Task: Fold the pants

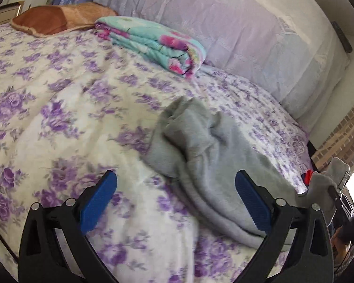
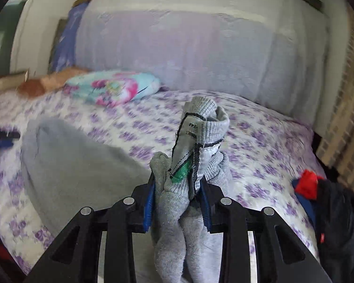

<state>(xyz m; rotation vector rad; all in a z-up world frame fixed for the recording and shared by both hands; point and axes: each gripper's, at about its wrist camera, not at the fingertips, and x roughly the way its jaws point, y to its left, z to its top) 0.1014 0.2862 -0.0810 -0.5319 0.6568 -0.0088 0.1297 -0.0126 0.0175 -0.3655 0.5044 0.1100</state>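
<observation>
Grey sweatpants [image 2: 77, 162] on floral bedspread [image 1: 59, 89].
Right gripper [image 2: 178, 200] clamps waistband [image 2: 200, 129]; left gripper [image 1: 174, 202] gapes wide, empty, near pants.

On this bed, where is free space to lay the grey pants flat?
Free: the floral bedspread between the folded blanket and the left gripper. Crowded: the grey pants heap on the right, and the dark clothes at the bed's right edge.

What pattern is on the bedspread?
Purple roses on white bedspread, clearest in the left wrist view.
</observation>
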